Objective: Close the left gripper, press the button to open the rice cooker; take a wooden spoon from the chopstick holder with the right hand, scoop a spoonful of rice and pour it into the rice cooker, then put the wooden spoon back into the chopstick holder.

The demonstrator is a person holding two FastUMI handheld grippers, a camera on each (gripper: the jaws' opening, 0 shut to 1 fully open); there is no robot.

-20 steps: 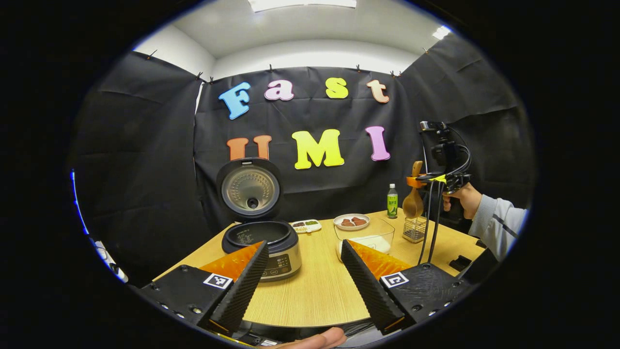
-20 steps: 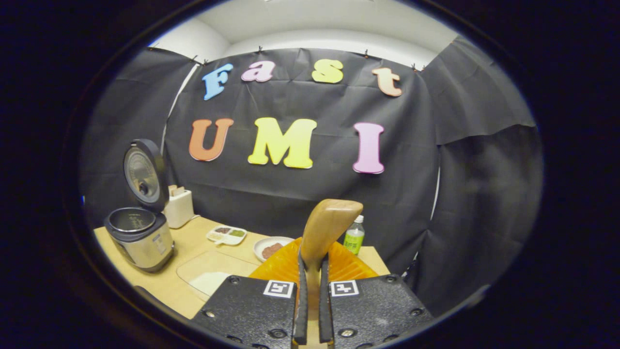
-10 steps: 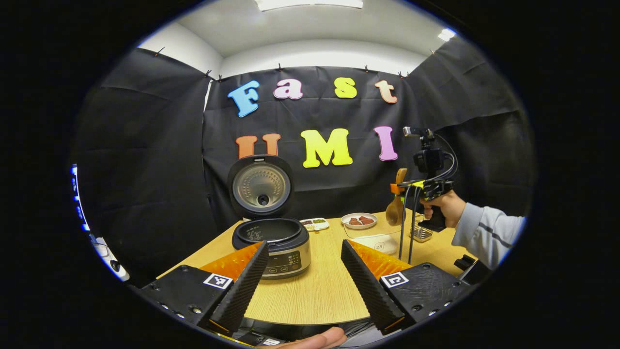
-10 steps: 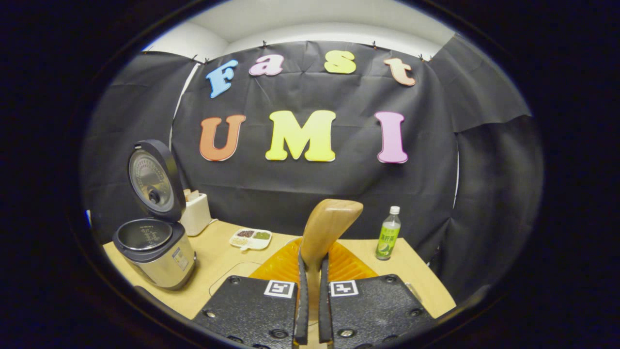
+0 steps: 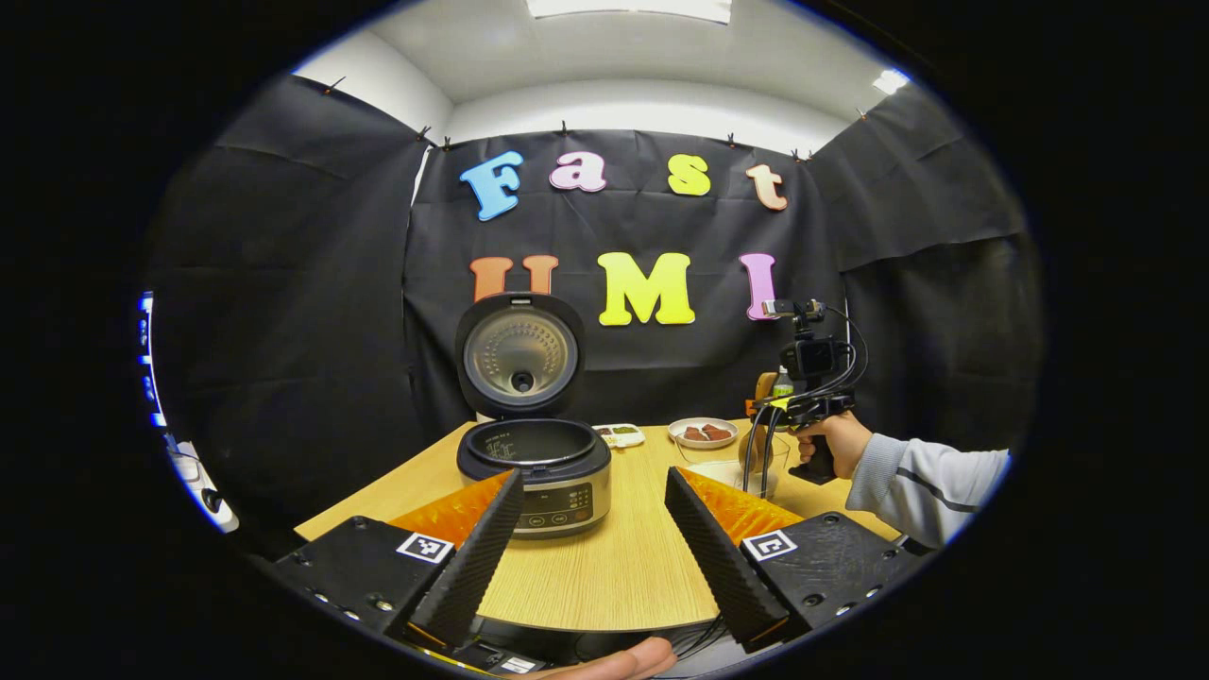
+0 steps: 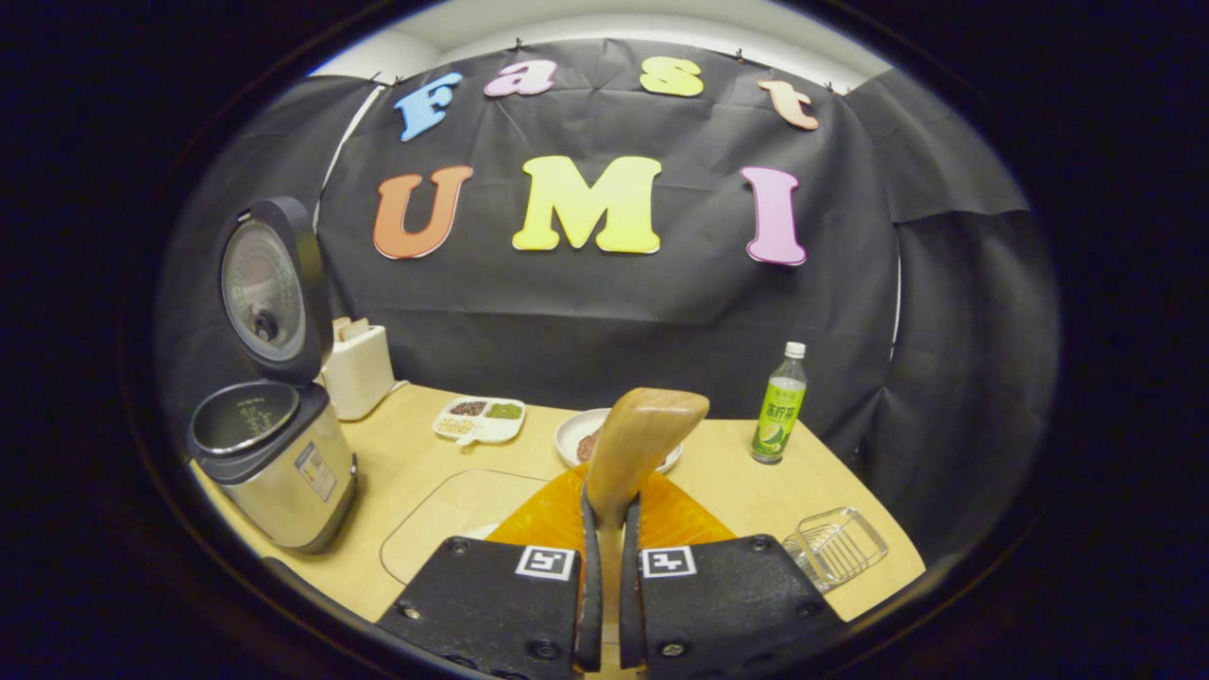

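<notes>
Clamping one wooden spoon (image 6: 642, 444), right gripper (image 6: 604, 604) jaws pressed together on handle, left gripper (image 5: 590, 548) jaws held wide apart, one rice cooker (image 5: 534, 463) lid raised, one bottle (image 6: 779, 406).

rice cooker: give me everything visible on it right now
The rice cooker stands on the wooden table's left side, lid swung fully open and upright, its metallic inner plate facing forward. Dark rim, silvery body, front button panel. The inner pot looks empty. Nothing touches it; a white toaster stands behind.

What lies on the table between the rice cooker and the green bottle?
In the right gripper view, a divided snack tray and a round plate lie between the rice cooker and green bottle.
</notes>
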